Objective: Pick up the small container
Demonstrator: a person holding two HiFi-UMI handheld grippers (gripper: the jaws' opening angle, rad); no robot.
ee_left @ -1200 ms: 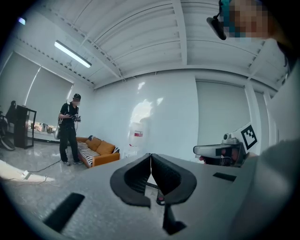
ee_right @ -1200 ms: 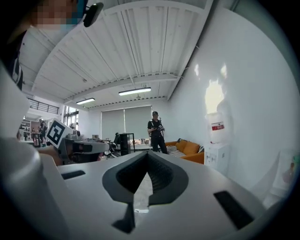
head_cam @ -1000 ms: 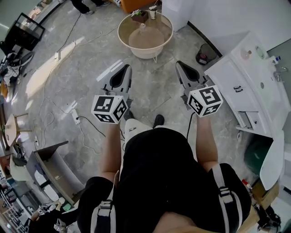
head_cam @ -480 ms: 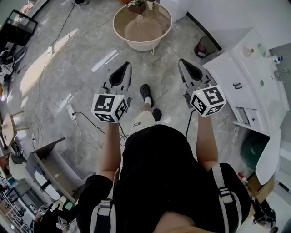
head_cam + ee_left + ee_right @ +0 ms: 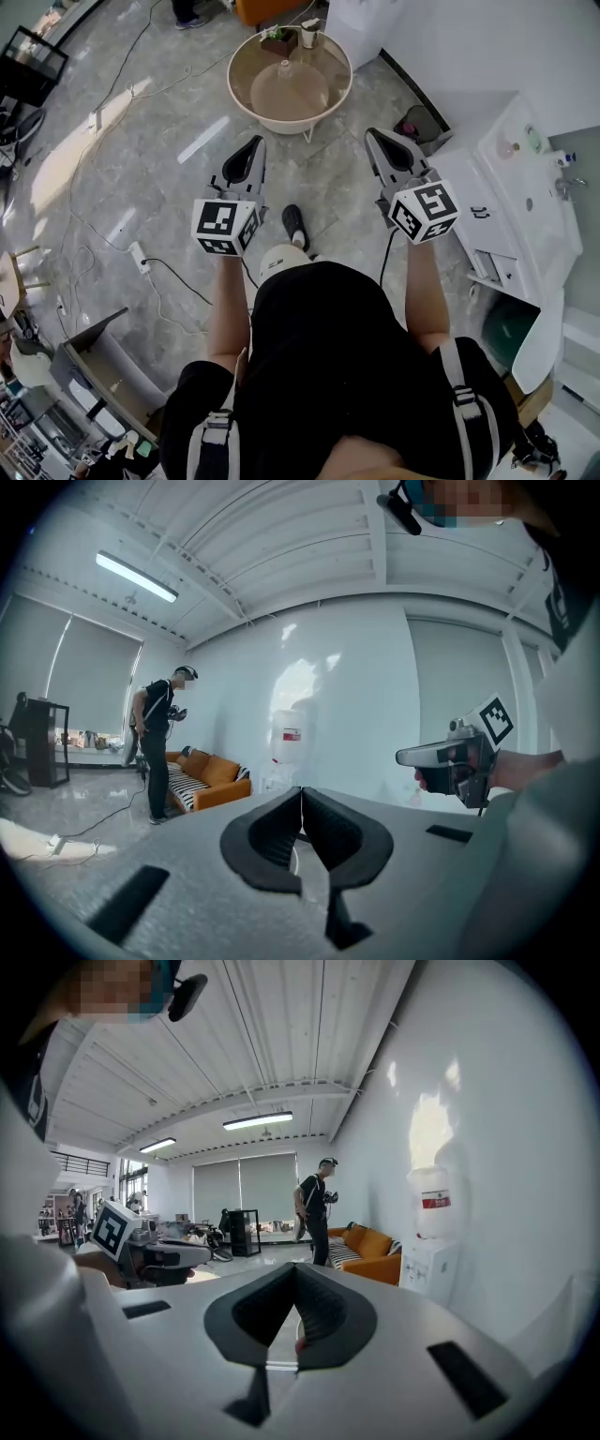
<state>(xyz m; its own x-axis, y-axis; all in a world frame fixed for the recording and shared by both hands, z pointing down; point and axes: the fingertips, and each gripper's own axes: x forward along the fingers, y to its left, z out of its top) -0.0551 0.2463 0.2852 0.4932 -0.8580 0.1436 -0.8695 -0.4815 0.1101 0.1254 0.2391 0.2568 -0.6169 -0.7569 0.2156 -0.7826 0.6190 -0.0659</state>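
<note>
A round beige table (image 5: 246,98) stands ahead of me on the grey floor. At its far edge are a small white container (image 5: 308,34) and a brown planter box (image 5: 274,39). A clear glass flask (image 5: 284,71) stands at its middle. My left gripper (image 5: 253,143) and right gripper (image 5: 375,137) are held level side by side, short of the table's near rim. In the left gripper view the left gripper (image 5: 301,793) has its jaws touching with nothing between them. The right gripper (image 5: 295,1269) is likewise shut and empty.
A white sink cabinet (image 5: 506,178) runs along the right wall, with a dark bin (image 5: 417,122) at its far end. Cables and a power strip (image 5: 139,255) lie on the floor at left. Beyond stand an orange sofa (image 5: 211,778), another person (image 5: 159,733) and a water dispenser (image 5: 431,1232).
I have walked forward: the round table has come closer and sits lower in the head view. Both grippers stayed side by side and shut.
</note>
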